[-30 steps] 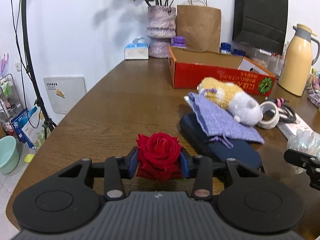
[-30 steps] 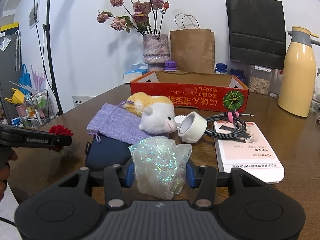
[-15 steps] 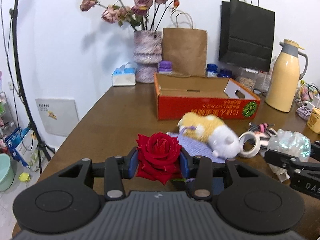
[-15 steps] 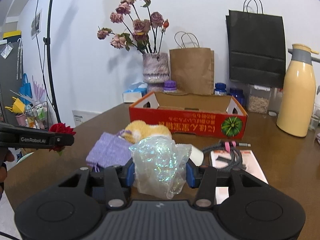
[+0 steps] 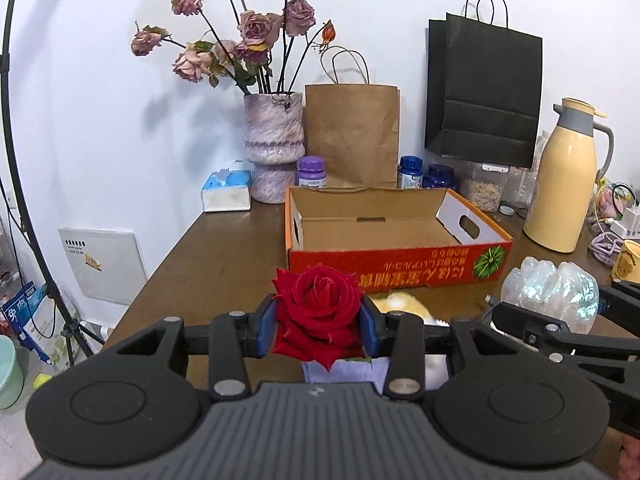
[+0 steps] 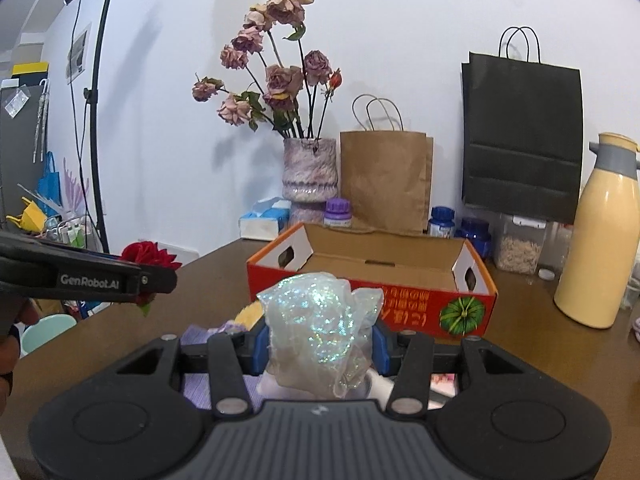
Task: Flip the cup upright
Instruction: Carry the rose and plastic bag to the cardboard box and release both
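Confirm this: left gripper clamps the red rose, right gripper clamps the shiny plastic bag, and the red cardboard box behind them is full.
One error: the red cardboard box is empty, as the left wrist view shows. The left gripper does clamp the red rose; the right gripper clamps the shiny plastic bag.

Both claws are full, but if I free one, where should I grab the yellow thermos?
Take the thermos by its grey handle or narrow neck, coming in level from the front. It stands upright at the table's right, its body looks too wide for the claw.
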Demonstrator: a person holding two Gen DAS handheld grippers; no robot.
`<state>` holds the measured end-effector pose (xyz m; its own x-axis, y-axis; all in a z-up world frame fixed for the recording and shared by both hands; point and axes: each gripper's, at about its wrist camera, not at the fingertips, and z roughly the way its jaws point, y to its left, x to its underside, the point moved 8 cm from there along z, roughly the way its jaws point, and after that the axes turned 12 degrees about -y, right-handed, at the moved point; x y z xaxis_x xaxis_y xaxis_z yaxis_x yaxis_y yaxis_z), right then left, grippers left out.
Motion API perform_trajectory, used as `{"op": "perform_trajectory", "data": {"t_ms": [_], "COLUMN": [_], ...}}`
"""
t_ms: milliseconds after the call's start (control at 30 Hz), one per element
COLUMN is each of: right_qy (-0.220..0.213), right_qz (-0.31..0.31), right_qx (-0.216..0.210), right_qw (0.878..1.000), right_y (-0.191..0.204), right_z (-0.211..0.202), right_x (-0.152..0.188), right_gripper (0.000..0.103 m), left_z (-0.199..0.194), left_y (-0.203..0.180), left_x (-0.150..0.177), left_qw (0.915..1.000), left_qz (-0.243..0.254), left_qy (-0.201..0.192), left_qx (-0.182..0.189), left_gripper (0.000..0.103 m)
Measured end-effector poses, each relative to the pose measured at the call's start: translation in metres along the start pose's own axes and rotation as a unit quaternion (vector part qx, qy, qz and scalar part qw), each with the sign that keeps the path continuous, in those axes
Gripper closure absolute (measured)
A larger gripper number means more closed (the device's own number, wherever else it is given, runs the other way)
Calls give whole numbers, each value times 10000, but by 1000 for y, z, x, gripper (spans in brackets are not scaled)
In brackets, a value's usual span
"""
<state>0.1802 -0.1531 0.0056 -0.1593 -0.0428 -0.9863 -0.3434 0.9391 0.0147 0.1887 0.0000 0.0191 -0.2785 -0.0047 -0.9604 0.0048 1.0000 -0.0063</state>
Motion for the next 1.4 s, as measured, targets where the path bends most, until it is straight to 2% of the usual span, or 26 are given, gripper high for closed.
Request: {"op": "perform_trajectory", "data": {"t_ms": [467,900,1167,1400], "right_qy": [-76,-126,-202,-79], "right_qz": [73,163,255,206], "right_qx": [40,93,141,164], "right_qw": [9999,9997,9994,9996], "right_y": [-24,-60,-89,-103], "right_z": [49,107,143,178], "right_x": [-28,-51,-65,-66], "right_gripper": [56,57,57,57], "left_z": [49,113,156,198], "left_y": [-13,-26,-38,-40], "left_x": [-28,-52,-57,-54], "left_qw": [10000,9996,9994,9985], "left_qz": [7,-54,-9,-35], "left_qy": [28,155,285,455], "left_qx": [-72,-209,-219,-289], "left_gripper": [62,62,62,63]}}
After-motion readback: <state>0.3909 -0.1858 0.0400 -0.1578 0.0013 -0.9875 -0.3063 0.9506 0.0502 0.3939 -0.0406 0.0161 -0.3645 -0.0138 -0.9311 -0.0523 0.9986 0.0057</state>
